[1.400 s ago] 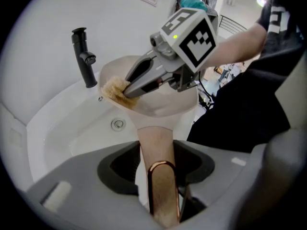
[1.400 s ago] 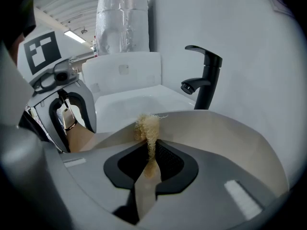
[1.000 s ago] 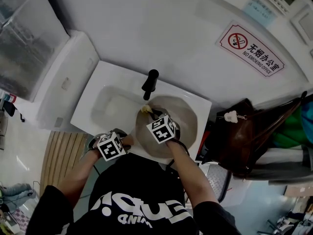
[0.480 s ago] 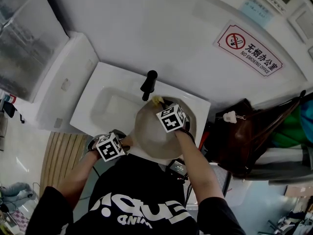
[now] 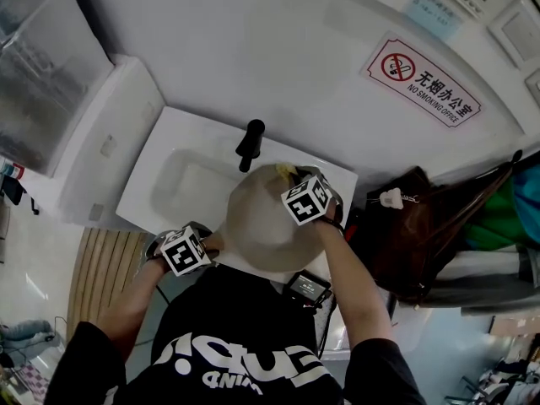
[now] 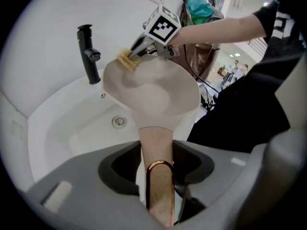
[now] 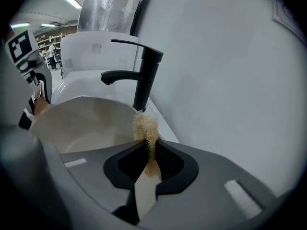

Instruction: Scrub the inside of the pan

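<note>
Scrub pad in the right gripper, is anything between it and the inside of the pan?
Nothing visible does. The scrub pad, pinched in the right gripper, is at the far rim of the pan, whose inside lies bare right beside it. The black tap stands behind that rim, outside the pan.

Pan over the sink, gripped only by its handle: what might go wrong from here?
1. The left gripper holds the pan in its jaws by the handle alone. Scrubbing pressure at the far rim might twist it loose into the sink.
2. The right gripper pinches only a thin end of the scrubber, which might pull out.
3. The scrubber works right beside the faucet, so the gripper might knock it.
</note>
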`<state>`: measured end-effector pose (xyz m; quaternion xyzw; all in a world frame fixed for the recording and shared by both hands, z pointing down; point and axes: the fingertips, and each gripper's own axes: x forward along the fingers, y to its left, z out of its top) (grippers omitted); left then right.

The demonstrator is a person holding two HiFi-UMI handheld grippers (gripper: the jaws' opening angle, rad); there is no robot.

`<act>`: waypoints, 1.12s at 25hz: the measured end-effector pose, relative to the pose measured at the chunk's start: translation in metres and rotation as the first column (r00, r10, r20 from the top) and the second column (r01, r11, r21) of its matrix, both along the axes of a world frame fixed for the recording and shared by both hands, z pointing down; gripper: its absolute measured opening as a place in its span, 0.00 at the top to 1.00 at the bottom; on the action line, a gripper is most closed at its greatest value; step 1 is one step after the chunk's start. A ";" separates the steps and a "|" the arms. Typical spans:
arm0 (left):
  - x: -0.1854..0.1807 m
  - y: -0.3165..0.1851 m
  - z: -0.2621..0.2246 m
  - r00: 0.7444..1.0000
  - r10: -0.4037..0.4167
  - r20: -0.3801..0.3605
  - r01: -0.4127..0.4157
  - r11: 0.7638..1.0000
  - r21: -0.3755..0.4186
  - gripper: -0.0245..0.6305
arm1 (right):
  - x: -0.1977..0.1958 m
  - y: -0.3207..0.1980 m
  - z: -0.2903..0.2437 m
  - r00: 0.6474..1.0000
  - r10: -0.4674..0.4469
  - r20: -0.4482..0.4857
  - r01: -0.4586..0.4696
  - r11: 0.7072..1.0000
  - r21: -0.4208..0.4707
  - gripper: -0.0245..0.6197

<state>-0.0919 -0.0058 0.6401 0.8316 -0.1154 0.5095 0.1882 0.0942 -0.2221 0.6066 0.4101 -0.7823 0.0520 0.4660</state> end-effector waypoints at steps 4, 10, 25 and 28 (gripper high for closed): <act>0.001 -0.001 0.000 1.000 -0.004 0.001 0.004 1.000 -0.004 0.66 | 0.026 0.005 -0.001 0.999 0.034 -0.031 -0.034 0.999 -0.003 0.88; 0.001 0.003 0.005 1.000 -0.007 0.003 0.007 1.000 -0.012 0.66 | 0.047 0.017 -0.007 0.997 0.044 -0.069 -0.045 0.999 -0.006 0.88; -0.001 0.002 0.003 1.000 -0.029 0.011 0.029 1.000 -0.005 0.66 | 0.085 0.065 -0.012 0.979 -0.062 -0.192 0.047 0.995 -0.085 0.88; -0.002 0.001 0.005 1.000 -0.020 0.014 0.020 1.000 -0.003 0.67 | 0.088 0.079 -0.012 0.976 -0.083 -0.203 0.063 0.993 -0.102 0.88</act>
